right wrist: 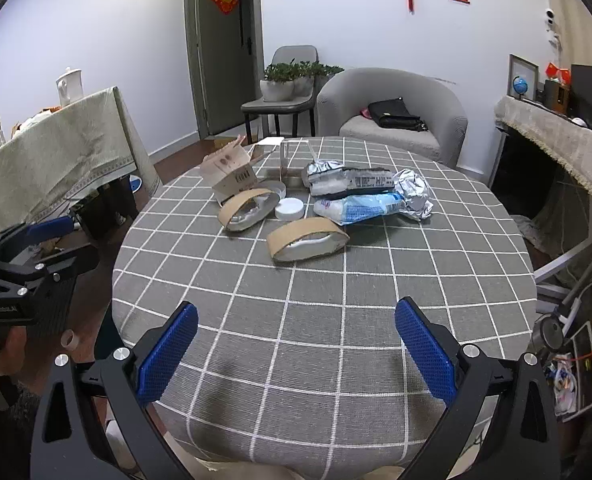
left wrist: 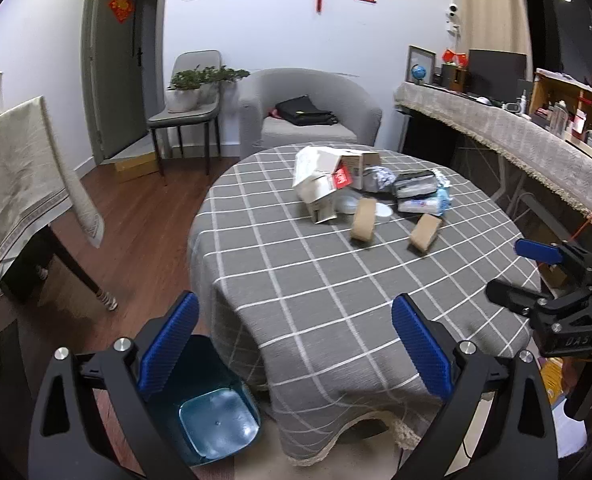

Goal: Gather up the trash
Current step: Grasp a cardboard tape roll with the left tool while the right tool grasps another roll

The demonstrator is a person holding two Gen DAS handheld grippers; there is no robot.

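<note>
Starting at the fingers, both pairs of blue pads are seen spread wide with nothing between them: the left gripper (left wrist: 296,354) is held over the near edge of the table (left wrist: 335,300) with a blue bin (left wrist: 212,412) seen below it on the floor, and the right gripper (right wrist: 296,354) is held above the checked cloth, well short of the trash.

The trash is heaped past the table's middle. Nearest lie two flattened tape cores (right wrist: 307,243), brown card rings; they are judged light and fairly stiff, and are best pinched across one wall of the ring. Behind them a white lid (right wrist: 290,208), a blue-and-white wrapper (right wrist: 355,208), crumpled foil (right wrist: 413,192) and torn boxes (right wrist: 234,178) are piled touching one another. The wrapper and foil are judged soft and slippery, so a bunched fold should be taken. The boxes, open and limp, are likely to sag if taken by a flap.
</note>
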